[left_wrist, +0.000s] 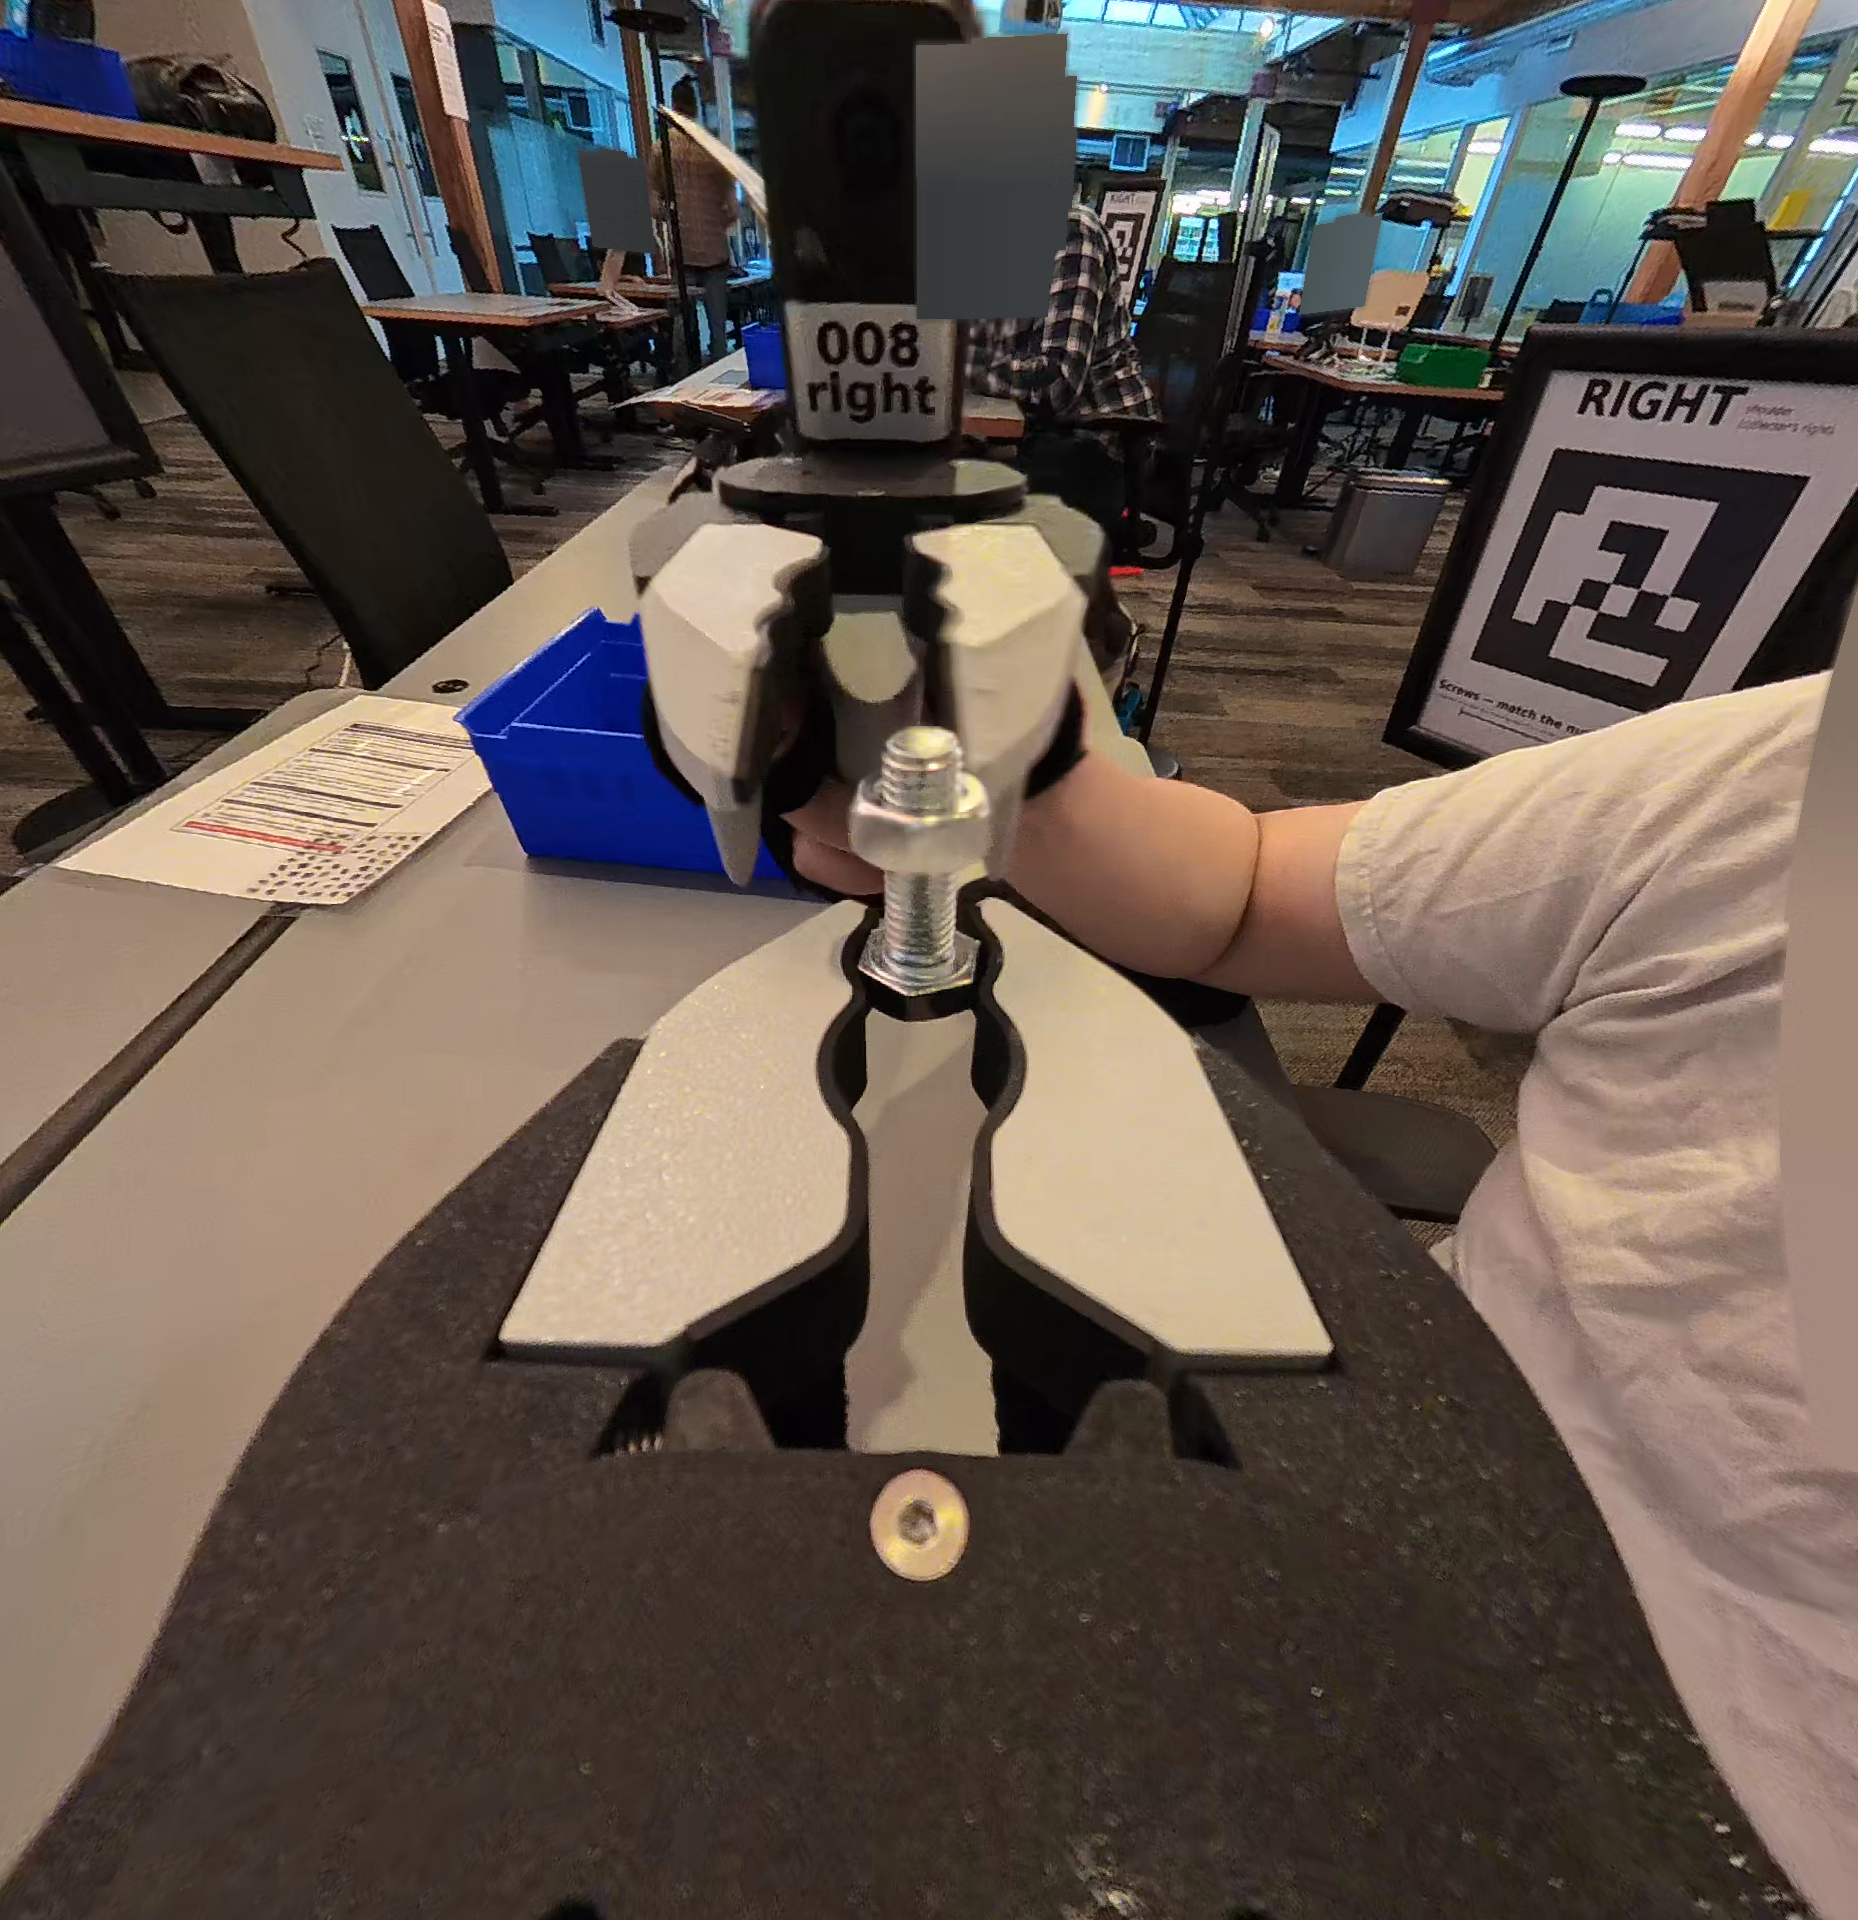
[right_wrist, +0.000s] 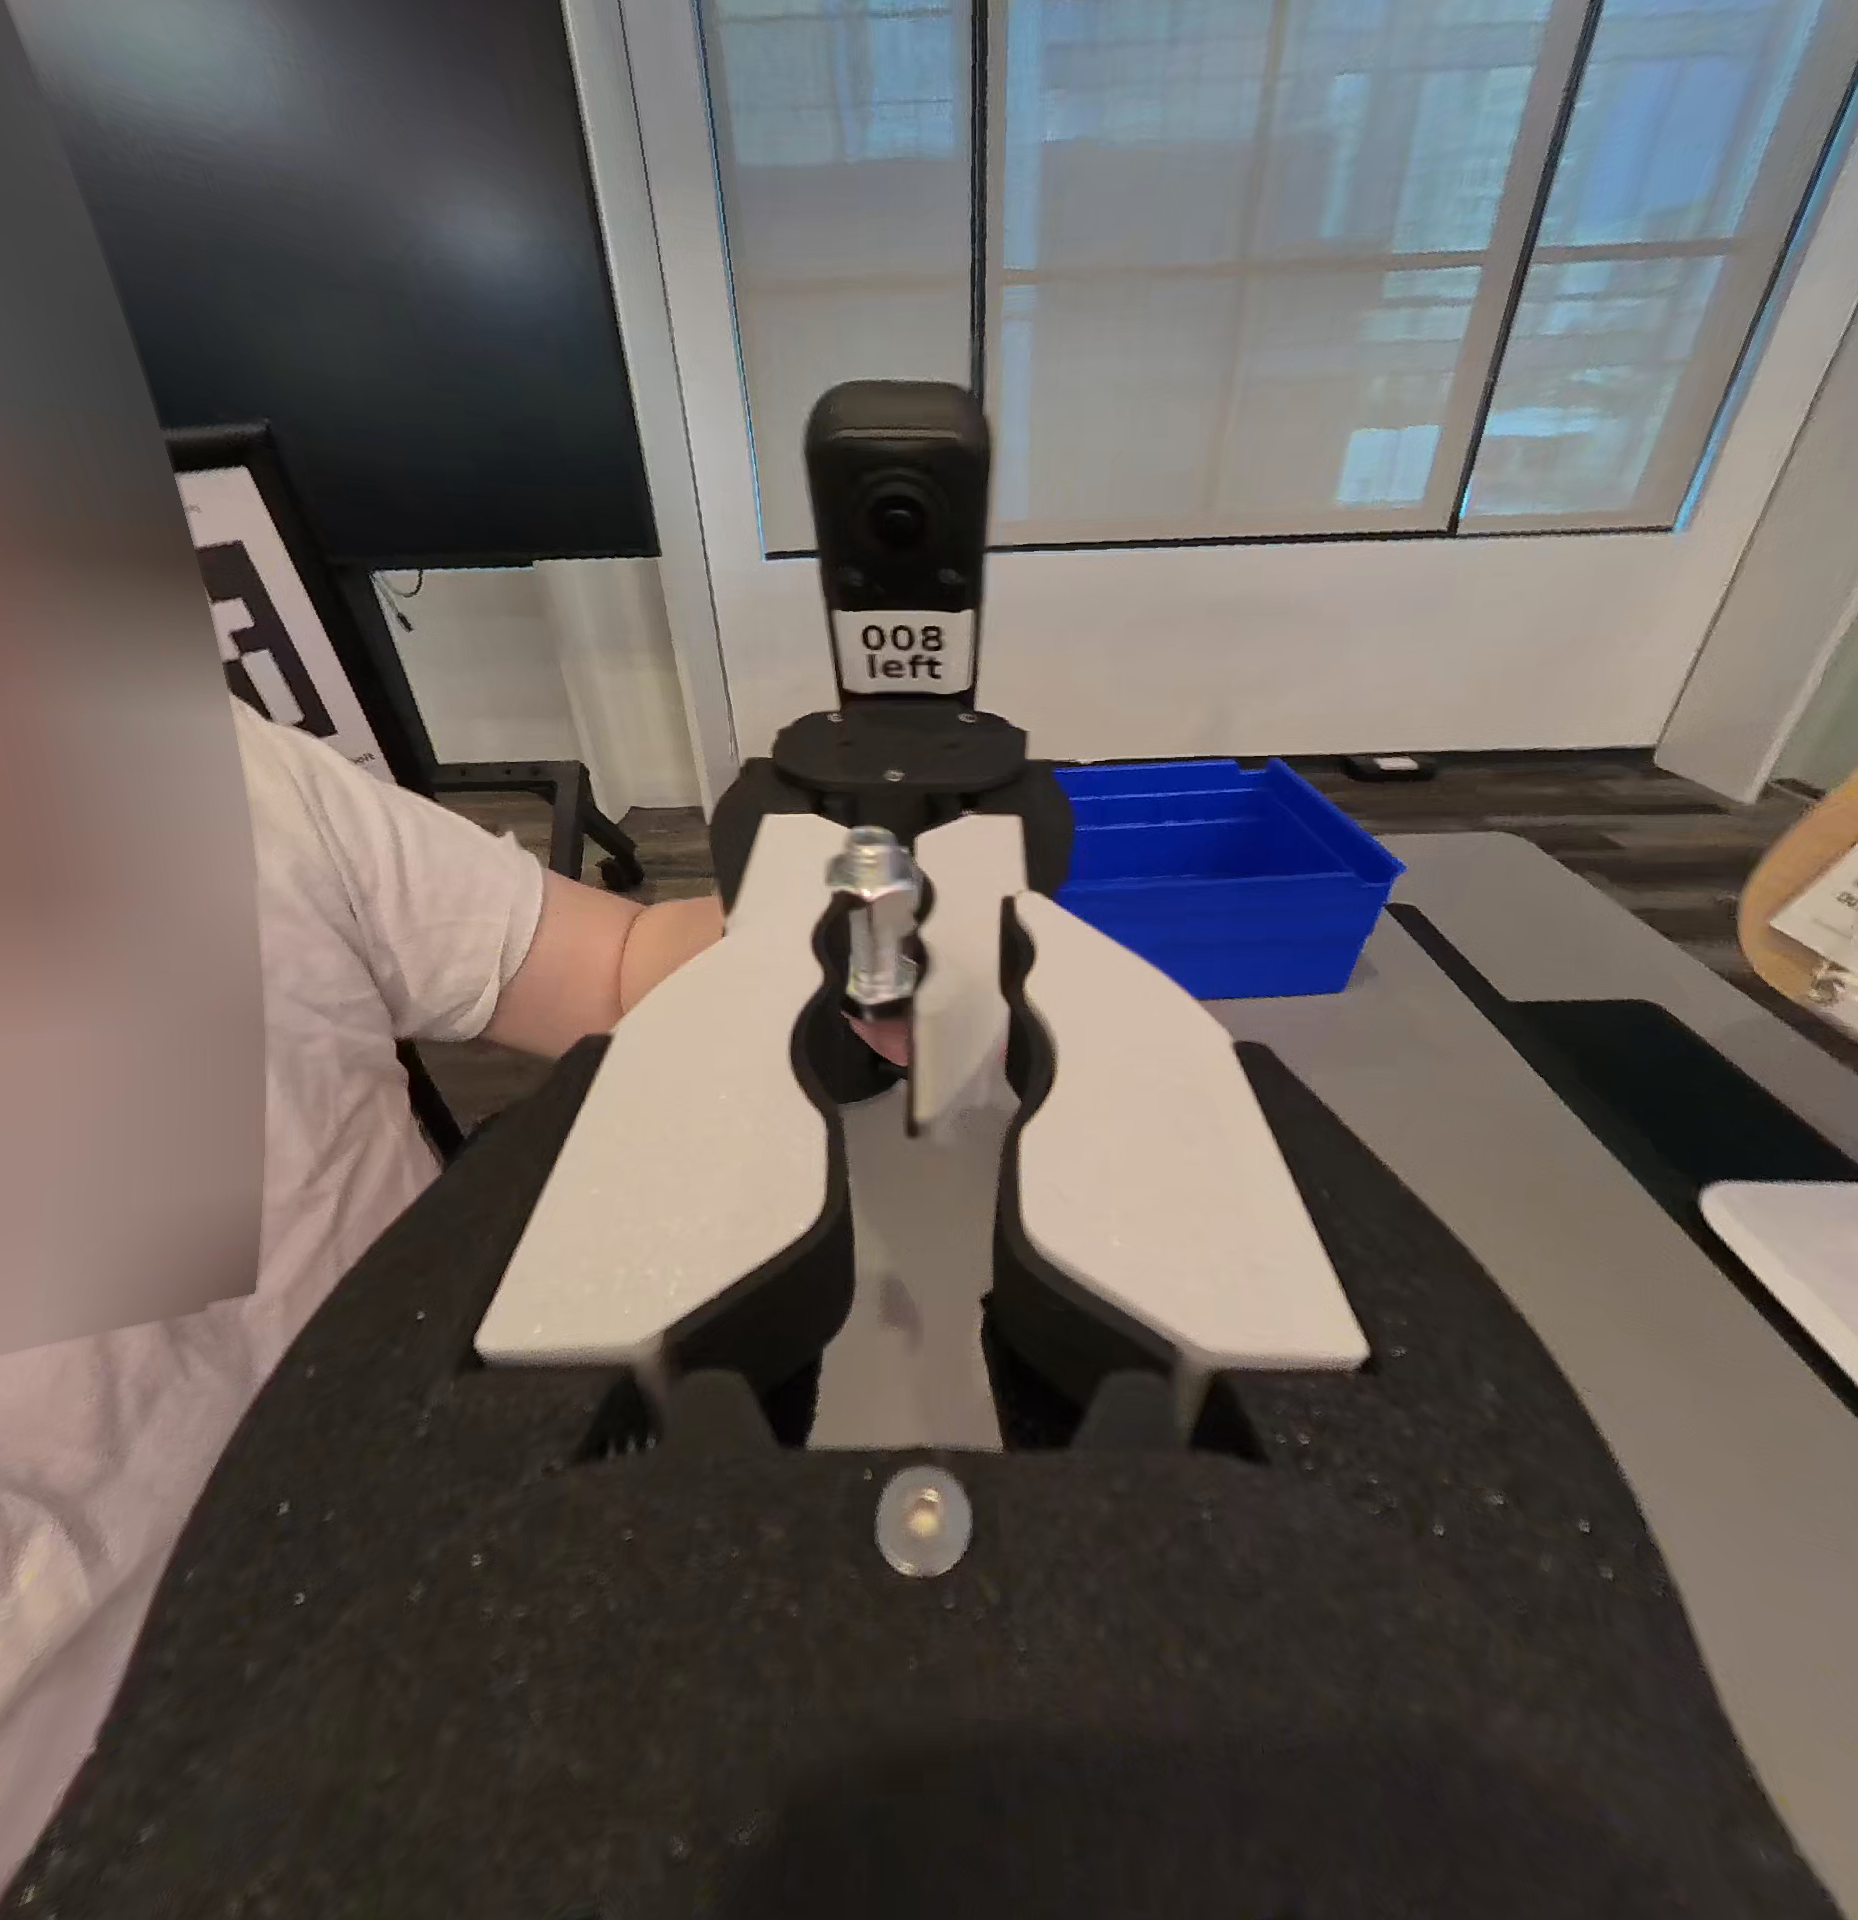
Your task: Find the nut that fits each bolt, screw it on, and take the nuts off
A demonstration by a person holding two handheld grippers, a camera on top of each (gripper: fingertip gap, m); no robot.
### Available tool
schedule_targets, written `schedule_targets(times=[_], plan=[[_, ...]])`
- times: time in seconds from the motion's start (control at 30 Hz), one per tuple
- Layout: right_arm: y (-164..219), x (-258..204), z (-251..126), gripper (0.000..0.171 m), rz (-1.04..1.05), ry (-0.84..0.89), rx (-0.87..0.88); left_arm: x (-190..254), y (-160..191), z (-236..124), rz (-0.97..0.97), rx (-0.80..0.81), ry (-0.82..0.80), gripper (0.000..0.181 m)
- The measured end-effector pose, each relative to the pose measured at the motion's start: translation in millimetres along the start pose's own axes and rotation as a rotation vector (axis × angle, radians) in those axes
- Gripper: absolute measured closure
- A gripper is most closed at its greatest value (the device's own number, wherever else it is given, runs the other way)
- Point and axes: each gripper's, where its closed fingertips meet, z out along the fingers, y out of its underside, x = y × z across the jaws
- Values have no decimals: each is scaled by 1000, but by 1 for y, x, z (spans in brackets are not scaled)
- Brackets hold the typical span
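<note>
A silver bolt (left_wrist: 917,914) stands upright, its hex head clamped between my left gripper's (left_wrist: 920,940) fingertips. A silver nut (left_wrist: 920,821) sits on the thread, a little below the bolt's tip. My right gripper (left_wrist: 873,847) faces it from the far side, open, with a finger on each side of the nut. In the right wrist view the bolt (right_wrist: 871,951) and nut (right_wrist: 868,896) lie between my right gripper's (right_wrist: 909,925) spread fingers, nearer its left finger (right_wrist: 696,1122). The left gripper (right_wrist: 883,997) holds the bolt from behind.
A blue bin (left_wrist: 592,769) (right_wrist: 1216,904) stands on the grey table (left_wrist: 281,1039) behind the grippers. A printed sheet (left_wrist: 312,800) lies to the left. A framed marker sign (left_wrist: 1652,551) stands to the right. A person's arm (left_wrist: 1164,862) and white sleeve are close by. One gripper's finger ends stand about 4 cm off the other's.
</note>
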Motion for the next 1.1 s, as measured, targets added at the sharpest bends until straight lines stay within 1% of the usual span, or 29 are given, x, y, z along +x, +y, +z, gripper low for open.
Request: schedule_targets(times=[0.03,0.1,0.17,0.27,0.33,0.37,0.4,0.43,0.53,0.6,0.67,0.7,0.73,0.77,0.83,0.97,1.07,1.1], plan=[[-1,6,-4,149,15,24,10,1,-1,-1,-9,8,10,167],[-4,4,-5,149,27,3,34,0,-2,-2,-13,9,7,167],[-5,-9,1,145,24,-51,28,0,0,-1,-6,-4,7,166],[1,-9,8,143,-24,-6,-12,4,0,2,-8,-4,25,167],[1,-4,3,140,-16,-7,-10,3,0,1,-5,-2,12,166],[0,1,-1,143,7,3,-2,3,-1,0,-10,5,15,167],[0,8,-5,149,21,28,8,4,-3,-1,-18,11,28,167],[0,12,-7,149,30,36,20,4,-3,-2,-22,13,29,167],[-4,-5,-1,144,38,-49,36,2,-1,-1,-8,-5,11,166],[-3,-14,6,142,26,-70,26,3,0,0,-12,-5,20,167],[1,-8,7,141,8,-20,4,5,0,2,-12,-6,29,166],[0,-4,4,137,6,-17,12,4,0,2,-11,-6,21,166],[0,-1,1,138,27,-22,21,4,-1,1,-13,0,17,166],[-1,6,-3,146,53,-1,32,5,-3,0,-17,8,29,167],[-3,17,-10,147,65,42,58,5,-4,-2,-16,11,24,167],[-7,-7,-1,140,55,-70,68,1,0,-1,8,-17,-1,166],[0,-8,6,139,6,-33,13,5,0,2,-8,-10,24,166],[0,-5,4,136,0,-26,16,5,0,2,-4,-12,16,166]])
